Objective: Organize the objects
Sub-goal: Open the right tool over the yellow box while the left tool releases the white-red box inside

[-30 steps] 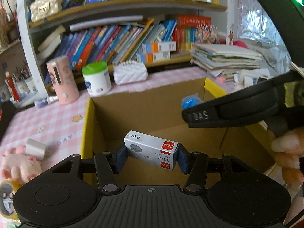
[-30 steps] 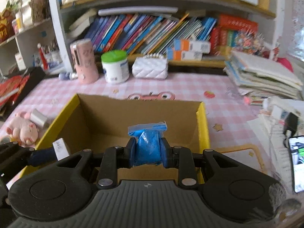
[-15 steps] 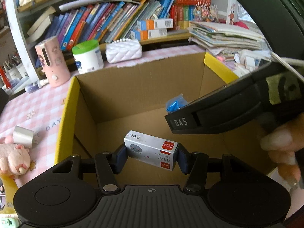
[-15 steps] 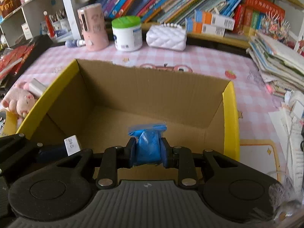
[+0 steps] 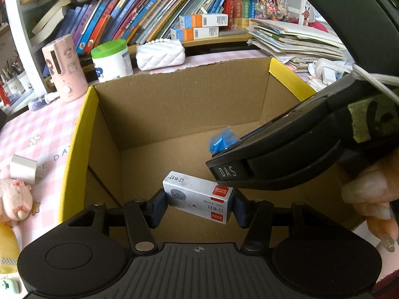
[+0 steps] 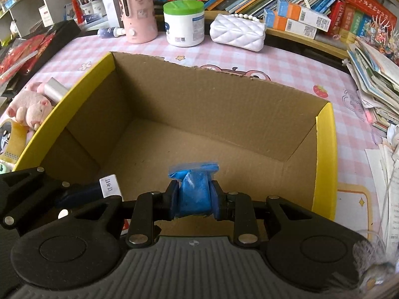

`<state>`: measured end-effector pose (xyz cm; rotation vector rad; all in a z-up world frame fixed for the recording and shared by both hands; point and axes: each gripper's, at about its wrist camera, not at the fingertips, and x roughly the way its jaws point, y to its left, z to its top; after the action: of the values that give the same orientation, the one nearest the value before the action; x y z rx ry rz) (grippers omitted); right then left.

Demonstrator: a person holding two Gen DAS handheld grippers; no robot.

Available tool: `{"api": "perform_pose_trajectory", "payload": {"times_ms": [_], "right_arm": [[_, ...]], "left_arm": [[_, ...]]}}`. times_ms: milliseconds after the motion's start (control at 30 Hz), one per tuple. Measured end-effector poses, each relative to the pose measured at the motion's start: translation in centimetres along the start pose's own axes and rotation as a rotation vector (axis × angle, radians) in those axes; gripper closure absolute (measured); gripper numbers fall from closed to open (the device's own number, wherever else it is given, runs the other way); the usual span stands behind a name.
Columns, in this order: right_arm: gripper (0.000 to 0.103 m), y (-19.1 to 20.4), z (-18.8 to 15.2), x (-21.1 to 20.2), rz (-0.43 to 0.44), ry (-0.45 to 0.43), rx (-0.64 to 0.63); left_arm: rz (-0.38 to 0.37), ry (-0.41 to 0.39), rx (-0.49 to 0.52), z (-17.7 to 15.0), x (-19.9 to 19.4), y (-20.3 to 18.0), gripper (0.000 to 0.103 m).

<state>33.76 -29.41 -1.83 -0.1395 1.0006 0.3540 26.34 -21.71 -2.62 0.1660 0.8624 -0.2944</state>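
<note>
An open cardboard box (image 5: pixel 179 104) with yellow flaps stands on the pink checked table; it also shows in the right wrist view (image 6: pixel 214 104). My left gripper (image 5: pixel 198 205) is shut on a small white staple box (image 5: pixel 197 199) and holds it over the box's inside. My right gripper (image 6: pixel 194 199) is shut on a blue plastic packet (image 6: pixel 193 194), also above the box floor. The right gripper shows at the right of the left wrist view (image 5: pixel 286 157) with the blue packet (image 5: pixel 222 142) at its tip. The staple box's end (image 6: pixel 109 185) shows at the left of the right wrist view.
Behind the box stand a pink dispenser (image 6: pixel 137 10), a green-lidded white jar (image 6: pixel 184 22) and a white quilted purse (image 6: pixel 237 31). A pink plush pig (image 6: pixel 27 107) and a silver cylinder (image 6: pixel 56 91) lie left of it. Stacked papers (image 6: pixel 374 79) lie right. Bookshelves rise behind.
Both grippers have moved forward and down over the box opening with their loads still held. The box inside now fills more of both views.
</note>
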Motion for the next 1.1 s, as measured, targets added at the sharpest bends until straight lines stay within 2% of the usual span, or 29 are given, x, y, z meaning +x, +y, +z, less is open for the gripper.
{"api": "perform_pose_trajectory", "payload": {"times_ms": [200, 300, 367, 633, 800, 900, 1100], "right_arm": [[0.077, 0.0, -0.1, -0.6, 0.0, -0.032, 0.004], [0.066, 0.1, -0.3, -1.2, -0.01, -0.059, 0.015], [0.055, 0.1, -0.5, -1.7, -0.016, -0.074, 0.036], [0.051, 0.9, -1.5, -5.3, -0.053, -0.202, 0.103], [0.045, 1.9, -2.8, -8.0, -0.117, -0.312, 0.139], [0.042, 2.7, -3.9, -9.4, -0.164, -0.375, 0.151], [0.041, 4.3, -6.2, -11.2, -0.227, -0.431, 0.198]], "left_arm": [[0.017, -0.033, 0.01, 0.0, -1.0, -0.3, 0.048], [0.027, -0.067, 0.011, -0.1, -1.9, -0.2, 0.041], [0.037, -0.091, 0.012, -0.2, -2.6, -0.2, 0.04], [0.064, -0.18, -0.014, -0.9, -5.8, 0.1, 0.035], [0.081, -0.234, -0.038, -1.9, -8.0, 0.6, 0.028], [0.088, -0.254, -0.054, -2.7, -9.1, 1.2, 0.028], [0.086, -0.282, -0.087, -4.7, -11.1, 2.6, 0.028]]}}
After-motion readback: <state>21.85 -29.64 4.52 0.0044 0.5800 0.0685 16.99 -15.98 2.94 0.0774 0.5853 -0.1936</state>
